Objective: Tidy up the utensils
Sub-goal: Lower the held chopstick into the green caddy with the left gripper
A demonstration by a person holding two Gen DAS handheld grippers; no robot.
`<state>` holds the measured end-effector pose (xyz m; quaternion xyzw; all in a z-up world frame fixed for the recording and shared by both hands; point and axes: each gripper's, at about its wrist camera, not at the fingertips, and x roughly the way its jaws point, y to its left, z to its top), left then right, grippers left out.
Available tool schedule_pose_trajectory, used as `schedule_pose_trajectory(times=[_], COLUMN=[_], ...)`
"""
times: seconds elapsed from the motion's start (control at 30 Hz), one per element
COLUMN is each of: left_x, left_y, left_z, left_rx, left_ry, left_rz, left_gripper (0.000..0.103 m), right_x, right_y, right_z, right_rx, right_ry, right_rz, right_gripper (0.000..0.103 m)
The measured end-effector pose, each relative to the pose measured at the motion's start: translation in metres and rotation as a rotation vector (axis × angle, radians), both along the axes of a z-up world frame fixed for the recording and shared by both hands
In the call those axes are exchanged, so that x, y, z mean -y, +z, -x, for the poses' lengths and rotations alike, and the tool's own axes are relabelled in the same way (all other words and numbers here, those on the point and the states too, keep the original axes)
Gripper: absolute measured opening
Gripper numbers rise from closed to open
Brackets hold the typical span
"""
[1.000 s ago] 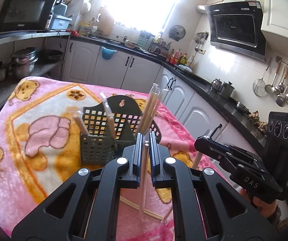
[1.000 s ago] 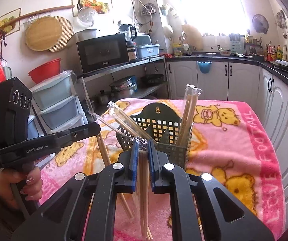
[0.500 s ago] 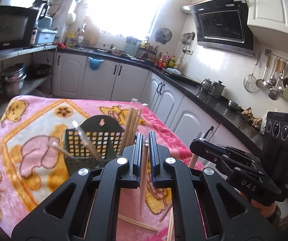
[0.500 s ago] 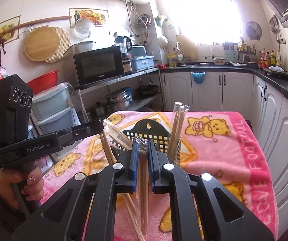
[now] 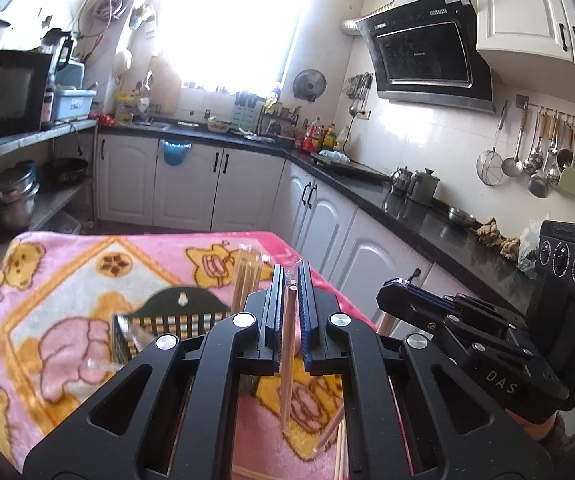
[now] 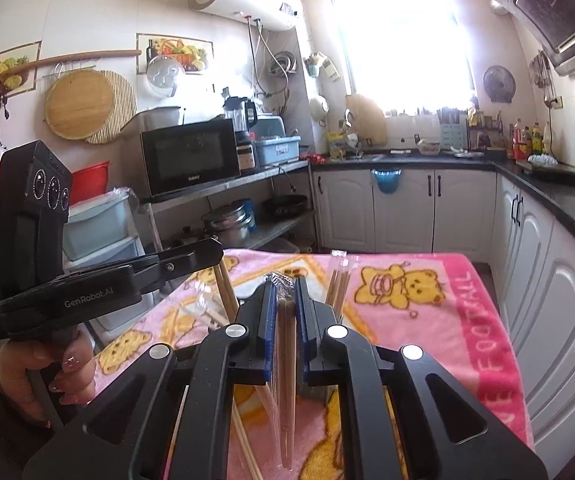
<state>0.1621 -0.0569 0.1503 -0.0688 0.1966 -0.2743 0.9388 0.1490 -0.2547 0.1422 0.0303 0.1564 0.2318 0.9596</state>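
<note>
You have a bare chopstick (image 5: 287, 344) clenched upright in your left tool (image 5: 289, 280) and a plastic-wrapped pair (image 6: 285, 344) in your right tool (image 6: 286, 292), both above the dark holder basket (image 5: 183, 314) mid-surface, presumably so they can drop in end-first.

Both tongs, left tongs (image 5: 291, 276) and right tongs (image 6: 286, 286), point slightly downward, jaws clamped nearly together; a hand (image 6: 43, 372) grips the left handle.
</note>
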Motion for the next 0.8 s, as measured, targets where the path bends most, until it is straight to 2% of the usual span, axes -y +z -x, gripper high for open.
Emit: schedule_pose_trajectory(times=[0.23, 0.47, 0.8], left_x=[-0.004, -0.015, -0.024], left_y=[0.026, 0.043, 0.048], left_z=[-0.014, -0.037, -0.056], left_rx=[0.064, 0.089, 0.122], left_ry=[0.037, 0.099, 0.181], left_rz=[0.004, 0.012, -0.026], left_gripper=[0.004, 0.004, 0.004], right_x=[-0.003, -0.005, -0.020], right_y=[0.026, 0.053, 0.061], right_z=[-0.012, -0.030, -0.064], right_rx=[0.075, 0.154, 0.219], right_ry=[-0.005, -0.014, -0.041], right_rz=[0.002, -0.016, 0.015], right_gripper=[0.009, 0.009, 0.009])
